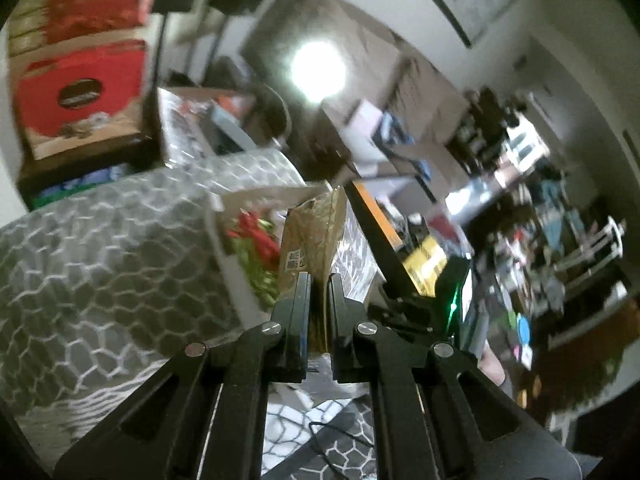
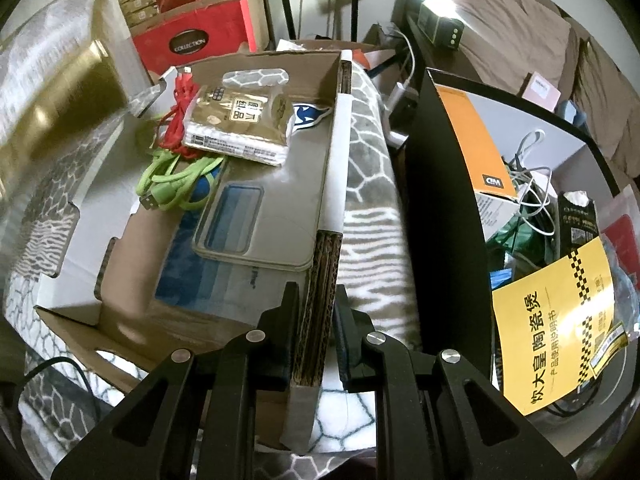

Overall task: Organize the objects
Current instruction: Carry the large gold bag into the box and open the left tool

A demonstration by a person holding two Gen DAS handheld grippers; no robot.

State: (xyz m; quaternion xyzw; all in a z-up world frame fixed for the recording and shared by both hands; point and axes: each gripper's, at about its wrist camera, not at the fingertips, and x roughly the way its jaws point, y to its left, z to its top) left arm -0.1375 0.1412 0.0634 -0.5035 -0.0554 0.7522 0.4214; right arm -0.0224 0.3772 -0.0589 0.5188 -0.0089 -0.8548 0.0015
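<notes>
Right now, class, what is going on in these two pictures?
A person is sorting things with two handheld grippers. The left gripper is shut on a gold tissue packet, held in the air. The right gripper clamps the side wall of a cardboard box that holds another tissue packet and cables.

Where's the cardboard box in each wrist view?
Left wrist: cardboard box sits mid-frame, blurred, behind the gold packet that the left gripper pinches.
Right wrist: cardboard box fills centre-left; right gripper clamps its right wall.
Shared landmark: red oval-label box, upper left in both.
</notes>
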